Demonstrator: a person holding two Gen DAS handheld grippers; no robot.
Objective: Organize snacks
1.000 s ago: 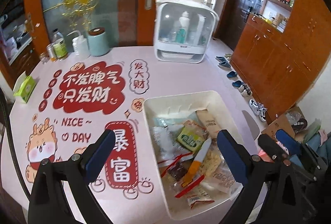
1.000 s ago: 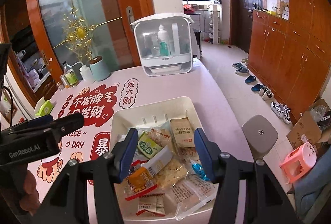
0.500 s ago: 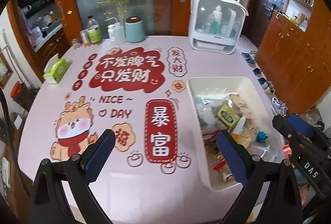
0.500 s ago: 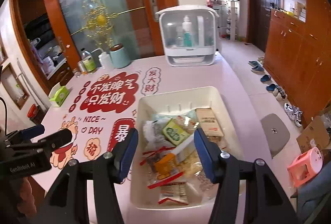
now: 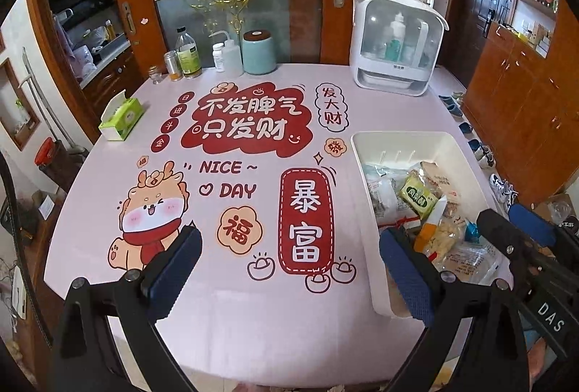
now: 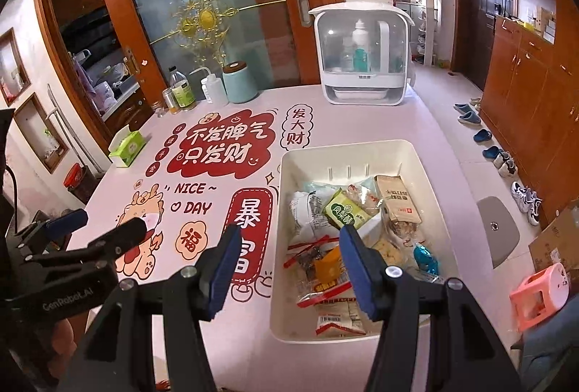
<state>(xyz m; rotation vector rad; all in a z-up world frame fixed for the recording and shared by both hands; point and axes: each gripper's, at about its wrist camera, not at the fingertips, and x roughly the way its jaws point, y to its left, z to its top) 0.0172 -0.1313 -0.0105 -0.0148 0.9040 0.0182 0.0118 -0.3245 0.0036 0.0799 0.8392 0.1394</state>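
Observation:
A white plastic bin [image 6: 362,153] sits on the right side of the pink table and holds several snack packets, among them a green packet [image 6: 343,211], a brown packet [image 6: 398,200] and an orange packet [image 6: 327,265]. It also shows in the left wrist view [image 5: 405,139]. My right gripper [image 6: 289,261] is open and empty, raised over the bin's near left edge. My left gripper [image 5: 289,269] is open and empty, raised over the table left of the bin. The left gripper also shows in the right wrist view [image 6: 90,229].
A white cabinet with bottles [image 6: 362,55] stands at the table's far side. A teal canister [image 6: 239,81], bottles [image 6: 181,90] and a green tissue box [image 6: 128,146] stand at the far left. A grey stool [image 6: 495,229] and pink stool [image 6: 539,294] stand on the floor at the right.
Both grippers have drawn back and to the left from the bin. The left gripper was over the snacks and is now over the table. Both stay open and empty.

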